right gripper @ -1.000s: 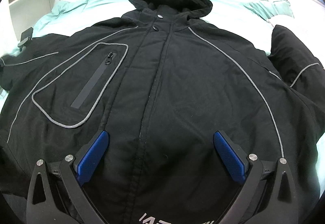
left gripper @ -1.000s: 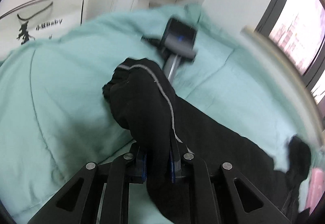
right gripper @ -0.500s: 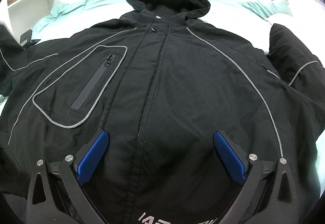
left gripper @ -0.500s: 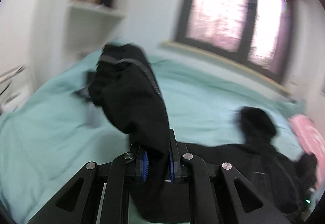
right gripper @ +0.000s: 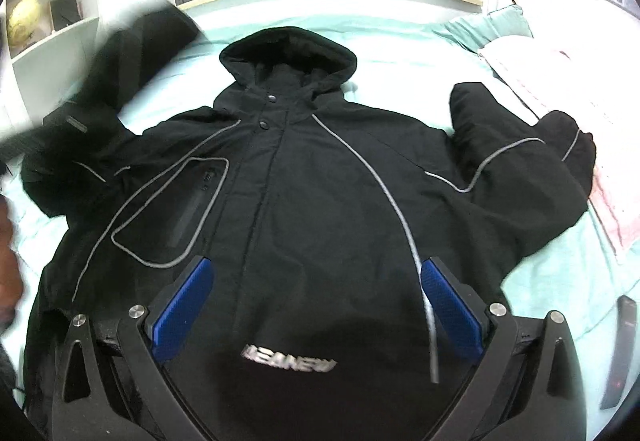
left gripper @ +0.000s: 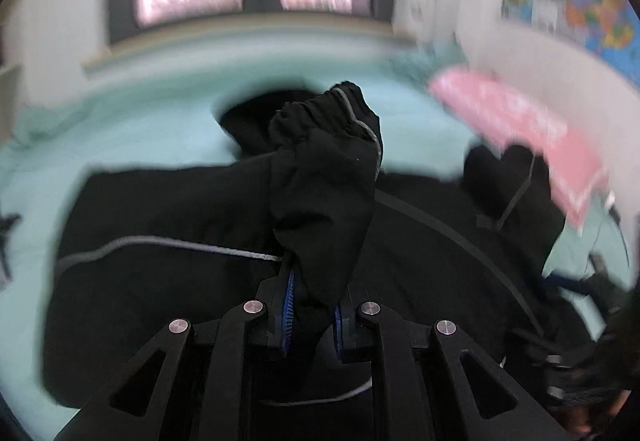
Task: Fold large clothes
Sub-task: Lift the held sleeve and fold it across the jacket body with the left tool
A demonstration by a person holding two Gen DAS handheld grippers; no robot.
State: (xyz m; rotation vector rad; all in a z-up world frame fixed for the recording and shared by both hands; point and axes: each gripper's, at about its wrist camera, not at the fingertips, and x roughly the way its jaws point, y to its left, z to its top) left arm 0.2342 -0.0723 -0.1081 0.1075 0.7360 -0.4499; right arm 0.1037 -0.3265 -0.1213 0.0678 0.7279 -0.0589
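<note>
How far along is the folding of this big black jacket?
Barely started. Done: the jacket lies spread face-up on the bed. In hand: the left gripper holds one sleeve lifted. Left: the other sleeve lies unfolded, and the right gripper is open.

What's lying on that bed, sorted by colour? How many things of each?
Black: 2, the jacket and a slim dark device near the bed's edge
Pink: 1, a pink cloth beside the far sleeve
Mint green: 1, a pillow by the window
Total: 4
</note>
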